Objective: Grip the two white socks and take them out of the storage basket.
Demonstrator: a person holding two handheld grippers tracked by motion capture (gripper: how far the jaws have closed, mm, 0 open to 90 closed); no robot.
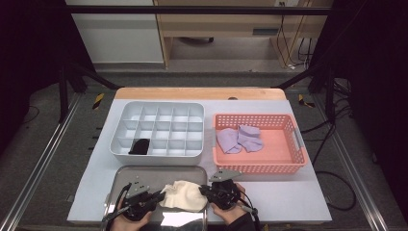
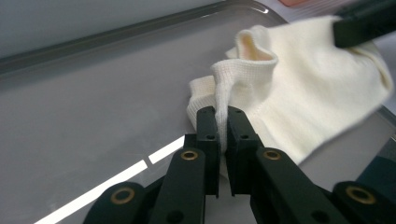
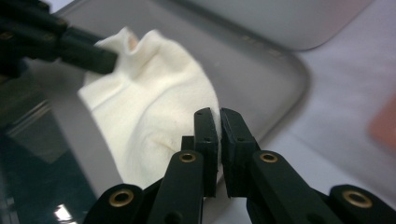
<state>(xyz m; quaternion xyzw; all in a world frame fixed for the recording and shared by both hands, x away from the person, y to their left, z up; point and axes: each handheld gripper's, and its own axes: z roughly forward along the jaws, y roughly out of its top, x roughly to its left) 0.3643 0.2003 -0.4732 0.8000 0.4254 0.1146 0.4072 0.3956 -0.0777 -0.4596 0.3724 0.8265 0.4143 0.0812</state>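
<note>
A cream sock [image 1: 185,195] lies rumpled on a metal tray [image 1: 159,172] at the table's near edge. My left gripper [image 1: 161,195] reaches it from the left. In the left gripper view its jaws [image 2: 222,116] are shut on a raised fold of the sock [image 2: 303,88] at its ribbed cuff. From the right comes my right gripper [image 1: 203,190]. Its jaws [image 3: 219,114] are shut, pinching the sock [image 3: 149,107] at its near edge. The left gripper [image 3: 88,53] holds the sock's far end there.
Behind the tray stands a white divided organizer [image 1: 159,109] with a black sock [image 1: 140,146] in a front-left compartment. To its right, a pink basket [image 1: 288,149] holds two purple socks [image 1: 239,139]. Bare table lies right of the tray.
</note>
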